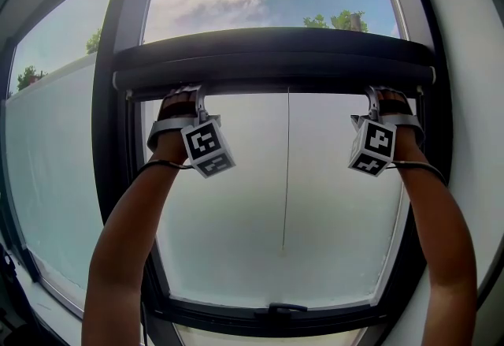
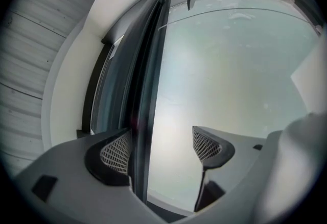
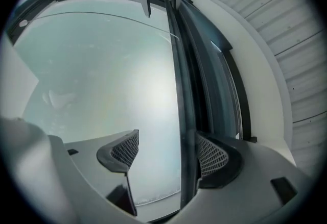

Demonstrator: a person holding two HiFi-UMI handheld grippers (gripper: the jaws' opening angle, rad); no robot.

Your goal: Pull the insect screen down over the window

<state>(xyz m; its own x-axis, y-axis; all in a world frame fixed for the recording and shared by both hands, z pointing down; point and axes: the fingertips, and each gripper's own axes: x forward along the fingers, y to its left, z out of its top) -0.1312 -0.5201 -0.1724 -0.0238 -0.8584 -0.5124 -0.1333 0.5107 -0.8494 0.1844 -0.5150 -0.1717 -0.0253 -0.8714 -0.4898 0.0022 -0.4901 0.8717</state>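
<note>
Dark frame (image 1: 118,179) surrounds a tall window, with blue sky and cloud in the upper glass and a milky white surface behind the lower part. The screen bar (image 1: 276,61), a thick dark rail, runs high across the window from one side of the frame to the other. Whether mesh is stretched above it cannot be told.

Both arms reach up to the bar. The left gripper (image 1: 183,96) sits at the bar's underside near its left end, and the right gripper (image 1: 382,94) is at the underside near the right end. Their marker cubes face the head camera.

In the left gripper view the jaws stand wide apart. The bar's edge runs between them, close against one pad (image 2: 117,151), while the other pad is well clear of it, so the bar is not clamped. The right gripper view shows the mirror of this: jaws wide, with the bar close against one pad and apart from the other.

A thin cord (image 1: 287,179) hangs from the bar's middle down the lower glass. A dark handle (image 1: 276,309) lies on the frame's bottom rail.
</note>
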